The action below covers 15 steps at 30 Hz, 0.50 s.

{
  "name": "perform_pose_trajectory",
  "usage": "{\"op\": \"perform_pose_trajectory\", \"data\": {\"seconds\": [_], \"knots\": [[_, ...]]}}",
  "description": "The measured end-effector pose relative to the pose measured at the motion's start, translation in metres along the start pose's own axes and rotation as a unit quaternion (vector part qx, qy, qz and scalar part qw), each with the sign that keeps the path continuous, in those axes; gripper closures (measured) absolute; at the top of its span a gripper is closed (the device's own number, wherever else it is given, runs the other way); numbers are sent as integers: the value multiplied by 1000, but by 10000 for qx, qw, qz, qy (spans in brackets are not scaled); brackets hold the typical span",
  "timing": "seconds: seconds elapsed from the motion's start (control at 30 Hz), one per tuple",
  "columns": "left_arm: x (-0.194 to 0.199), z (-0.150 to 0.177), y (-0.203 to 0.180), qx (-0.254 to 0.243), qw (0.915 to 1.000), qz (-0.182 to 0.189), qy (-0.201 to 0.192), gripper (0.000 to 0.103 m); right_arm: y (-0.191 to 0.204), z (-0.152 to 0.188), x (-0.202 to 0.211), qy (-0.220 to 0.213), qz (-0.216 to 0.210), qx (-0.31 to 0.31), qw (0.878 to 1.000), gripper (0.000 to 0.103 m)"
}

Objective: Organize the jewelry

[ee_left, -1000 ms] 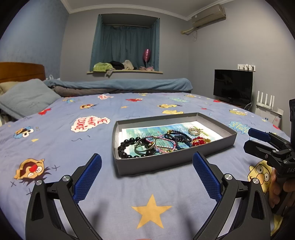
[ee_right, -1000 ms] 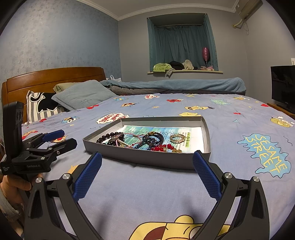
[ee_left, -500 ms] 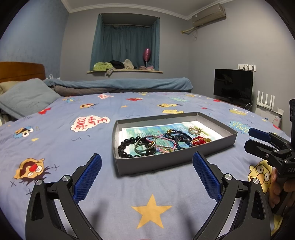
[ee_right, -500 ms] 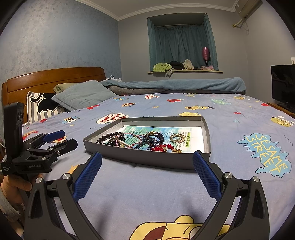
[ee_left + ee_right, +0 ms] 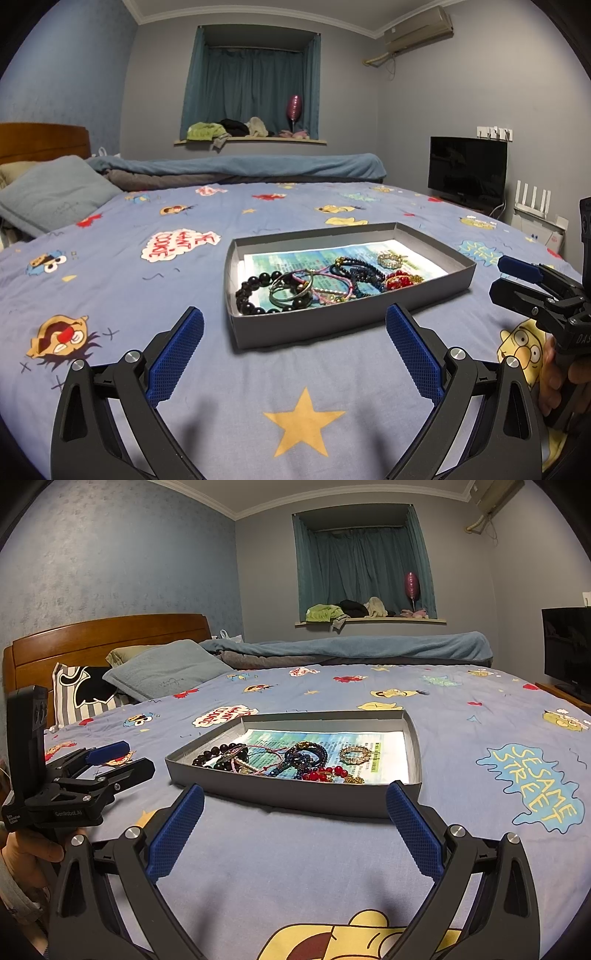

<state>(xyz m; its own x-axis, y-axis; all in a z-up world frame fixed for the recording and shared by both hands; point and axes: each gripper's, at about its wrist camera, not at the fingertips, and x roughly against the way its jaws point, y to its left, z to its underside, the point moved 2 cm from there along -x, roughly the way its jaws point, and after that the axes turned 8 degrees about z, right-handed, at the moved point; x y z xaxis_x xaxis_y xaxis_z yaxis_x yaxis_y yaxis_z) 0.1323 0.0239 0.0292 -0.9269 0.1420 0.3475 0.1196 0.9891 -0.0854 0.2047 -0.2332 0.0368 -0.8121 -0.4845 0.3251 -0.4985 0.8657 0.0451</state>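
A shallow grey tray (image 5: 332,325) lies on the bed; it also shows in the right wrist view (image 5: 295,797). In it lie several bracelets in a tangle: a black bead bracelet (image 5: 251,288), a dark blue bead bracelet (image 5: 358,269), a red bead bracelet (image 5: 399,280) and a pale gold ring-shaped one (image 5: 389,260). My left gripper (image 5: 295,354) is open and empty, just in front of the tray. My right gripper (image 5: 295,830) is open and empty, in front of the tray from the other side. Each gripper shows in the other's view, the right one (image 5: 524,280) and the left one (image 5: 118,760).
The bed has a blue cartoon-print sheet (image 5: 110,295). Pillows (image 5: 166,672) and a wooden headboard (image 5: 92,638) are at the far left. A folded blue blanket (image 5: 240,170) lies across the far side. A TV (image 5: 467,170) stands at the right.
The left wrist view has shifted very slightly, and the tray sits a touch higher in it. Both grippers stay open and empty.
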Motion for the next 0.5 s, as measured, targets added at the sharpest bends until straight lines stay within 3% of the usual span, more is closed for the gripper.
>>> {"op": "perform_pose_trajectory", "data": {"seconds": [0.5], "knots": [[-3,1,0,-33,10000,0,38,5,0,1,-1,13,-5,-15,10000,6]]}}
